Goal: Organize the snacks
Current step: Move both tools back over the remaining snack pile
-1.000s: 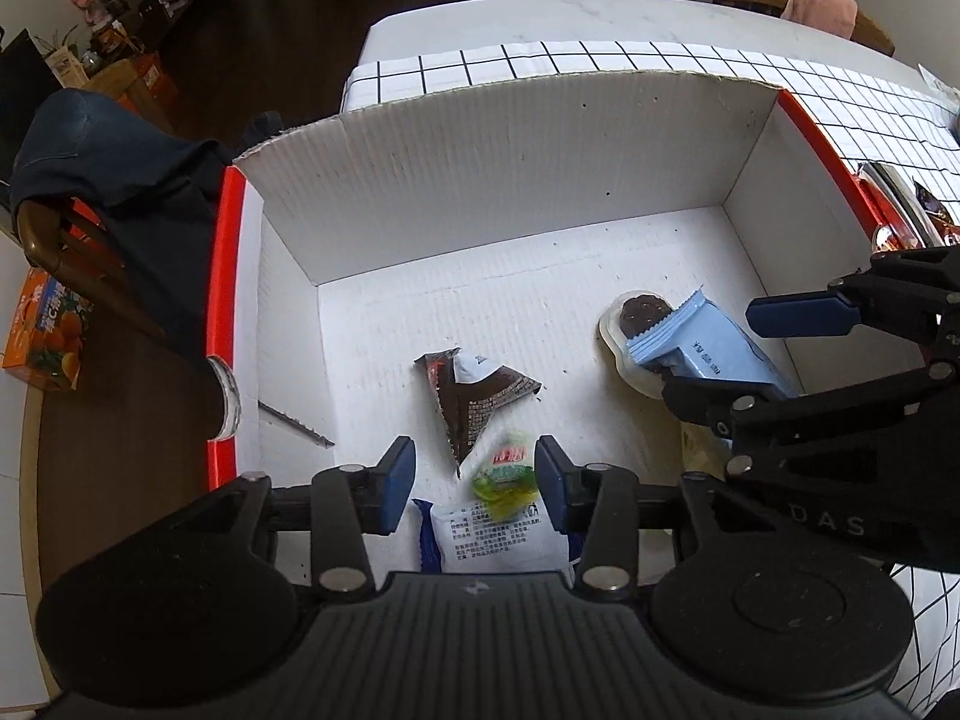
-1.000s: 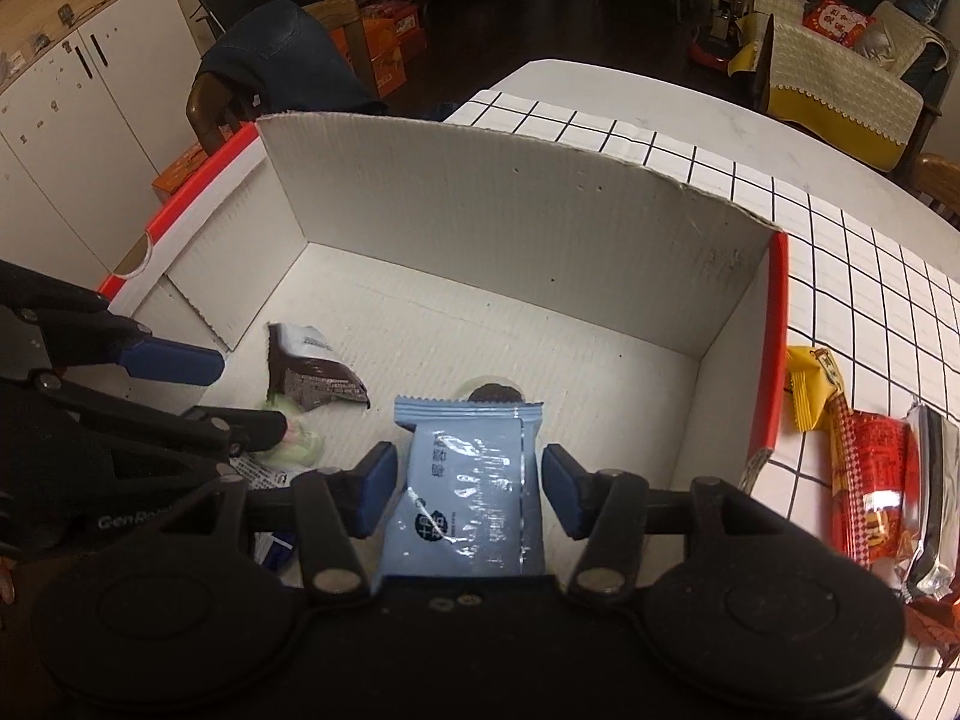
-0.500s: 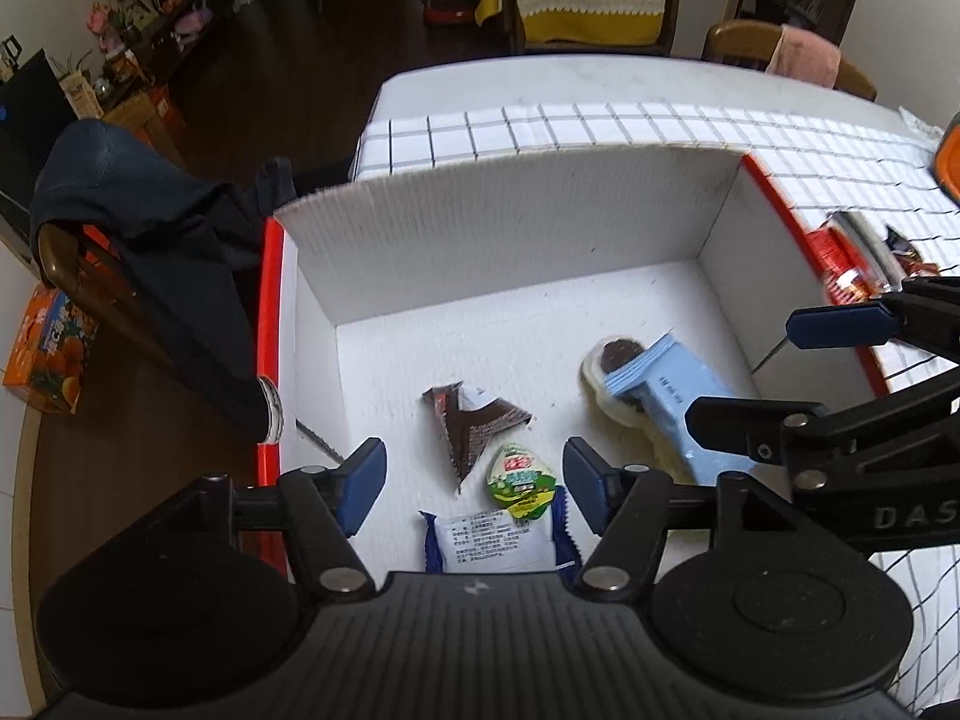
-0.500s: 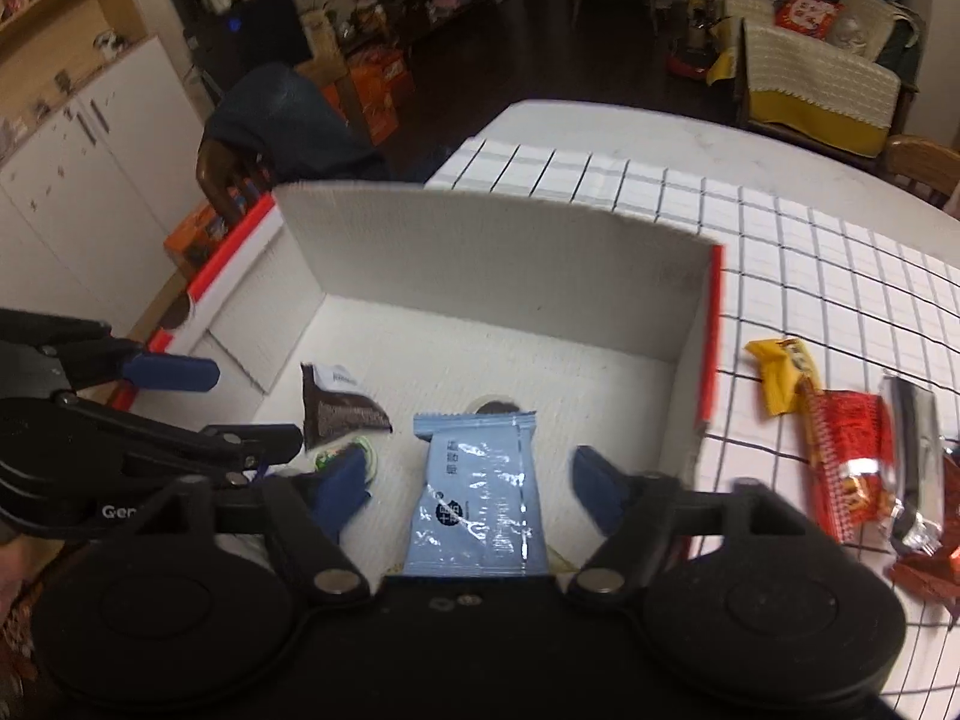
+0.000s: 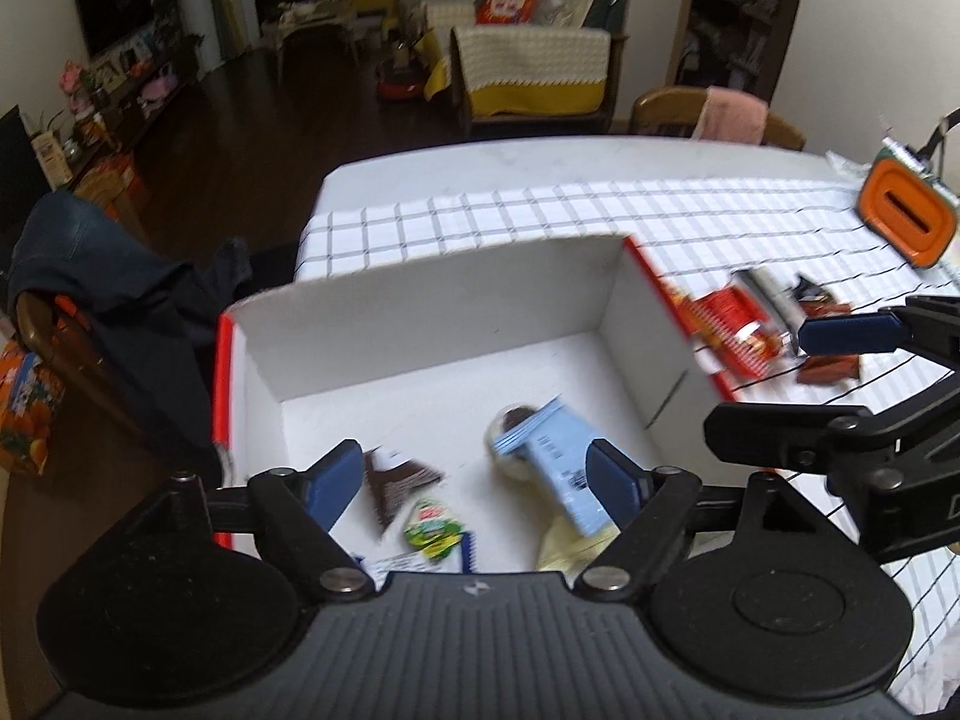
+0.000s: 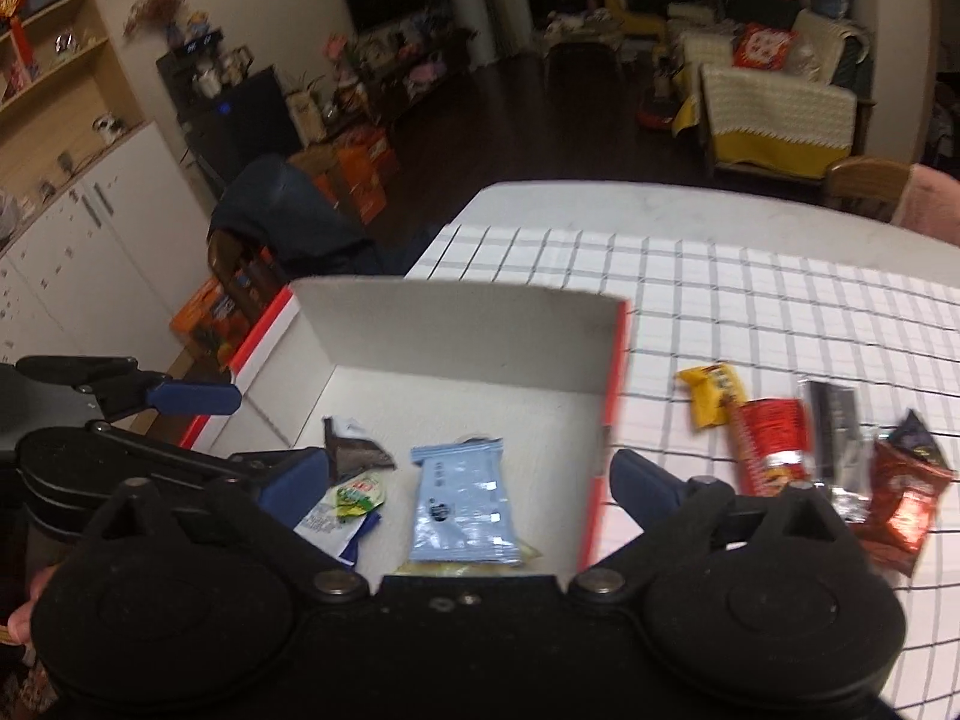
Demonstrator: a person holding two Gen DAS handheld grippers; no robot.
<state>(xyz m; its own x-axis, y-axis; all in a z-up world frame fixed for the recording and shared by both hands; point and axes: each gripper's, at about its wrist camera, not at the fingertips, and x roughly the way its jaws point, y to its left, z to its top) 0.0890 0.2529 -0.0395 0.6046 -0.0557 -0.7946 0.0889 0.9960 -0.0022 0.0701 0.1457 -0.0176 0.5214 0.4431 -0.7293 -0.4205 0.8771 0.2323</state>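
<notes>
A white cardboard box (image 5: 432, 324) with red edges stands on the checked tablecloth. On its floor lie a light blue packet (image 5: 555, 456), a brown triangular packet (image 5: 399, 480), a green jelly cup (image 5: 432, 525) and a white-and-blue packet (image 5: 414, 564). My left gripper (image 5: 474, 474) hovers above the box's near side with its jaws opening and nothing between the pads. My right gripper (image 6: 468, 480) hangs above the blue packet (image 6: 462, 498). Its jaws are opening wide and do not touch the packet. In the left wrist view the right gripper (image 5: 798, 387) is over the box's right wall.
Several loose snacks lie on the cloth right of the box: a yellow packet (image 6: 711, 402), a red one (image 6: 774, 444), a black-silver one (image 6: 837, 438) and a dark red one (image 6: 906, 492). An orange device (image 5: 906, 216) sits at the far right. A chair with a dark garment (image 5: 96, 276) stands at the left.
Both grippers have risen and drawn back from the box while their jaws spread. The blue packet and the green cup that sat between the pads now lie free on the box floor.
</notes>
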